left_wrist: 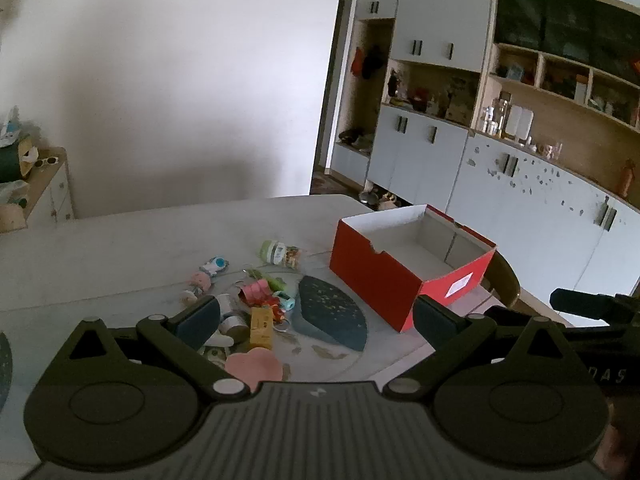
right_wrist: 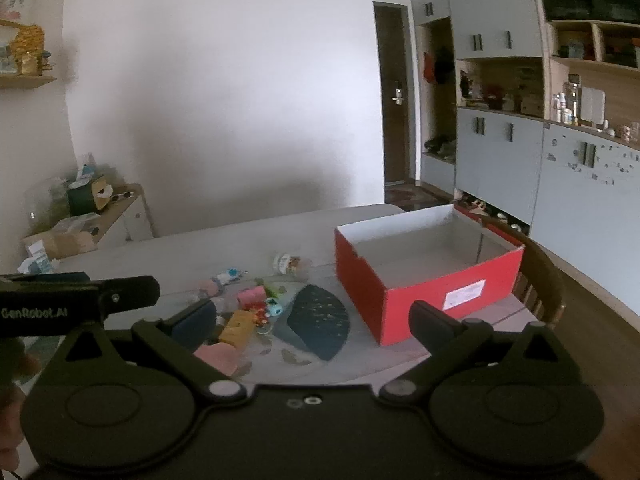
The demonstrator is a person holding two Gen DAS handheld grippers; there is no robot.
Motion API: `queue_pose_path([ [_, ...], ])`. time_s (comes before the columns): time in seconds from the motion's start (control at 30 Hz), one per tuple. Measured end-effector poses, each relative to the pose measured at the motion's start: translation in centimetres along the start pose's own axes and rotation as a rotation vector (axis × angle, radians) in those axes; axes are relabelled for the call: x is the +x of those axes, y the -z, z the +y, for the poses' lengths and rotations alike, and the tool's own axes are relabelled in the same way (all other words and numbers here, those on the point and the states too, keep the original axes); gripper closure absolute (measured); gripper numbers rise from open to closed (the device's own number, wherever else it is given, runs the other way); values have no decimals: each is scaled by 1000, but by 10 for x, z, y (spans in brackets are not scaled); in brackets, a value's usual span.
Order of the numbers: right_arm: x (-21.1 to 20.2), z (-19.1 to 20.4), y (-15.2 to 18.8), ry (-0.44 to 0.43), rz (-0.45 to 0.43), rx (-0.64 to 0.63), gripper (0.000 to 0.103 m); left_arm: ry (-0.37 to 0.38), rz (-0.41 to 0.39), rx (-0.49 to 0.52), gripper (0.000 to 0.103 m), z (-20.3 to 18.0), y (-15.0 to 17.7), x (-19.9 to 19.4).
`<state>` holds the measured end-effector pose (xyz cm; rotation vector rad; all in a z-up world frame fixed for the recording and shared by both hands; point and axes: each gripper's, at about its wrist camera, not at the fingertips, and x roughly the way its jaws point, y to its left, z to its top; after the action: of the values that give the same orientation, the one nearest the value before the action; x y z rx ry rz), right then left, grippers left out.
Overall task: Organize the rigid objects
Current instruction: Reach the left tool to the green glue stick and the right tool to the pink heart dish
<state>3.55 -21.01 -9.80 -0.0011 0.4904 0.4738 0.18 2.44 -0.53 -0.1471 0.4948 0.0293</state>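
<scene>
Presently both tools stand released, jaws spread to their widest, nothing between the pads. The left tool (left_wrist: 316,320) hangs above the near edge of the table (left_wrist: 120,240), angled downward; the right tool (right_wrist: 312,320) does the same just beside it.

Ahead of the left tool and between its fingers lies a loose cluster of small rigid objects: a yellow box (left_wrist: 261,327), a pink roll (left_wrist: 256,291), a silver cylinder (left_wrist: 232,316) close by its left finger, a small teal item (left_wrist: 289,302), and a pink flat piece (left_wrist: 254,366) nearest the tool. Farther out, a green-capped jar (left_wrist: 280,254) lies on its side, apart from the cluster. A dark speckled leaf-shaped mat (left_wrist: 332,318) lies just right of the cluster.

Ahead and to the right of both tools stands a red cardboard box (left_wrist: 380,276), open-topped, interior bare, resting on the table near its right edge. No object is in contact with either tool.
</scene>
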Motion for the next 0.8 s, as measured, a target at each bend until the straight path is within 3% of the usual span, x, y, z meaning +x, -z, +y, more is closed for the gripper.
queue_pose_path([
  [0.4, 33, 12, -9, -97, 22, -41, 0, -58, 6, -41, 0, 21, -2, 13],
  [0.57, 57, 21, -8, -136, 46, -114, 0, -76, 21, -72, 0, 35, -5, 30],
  [0.8, 89, 27, -3, -244, 107, -199, 1, -158, 55, -106, 0, 57, 0, 71],
])
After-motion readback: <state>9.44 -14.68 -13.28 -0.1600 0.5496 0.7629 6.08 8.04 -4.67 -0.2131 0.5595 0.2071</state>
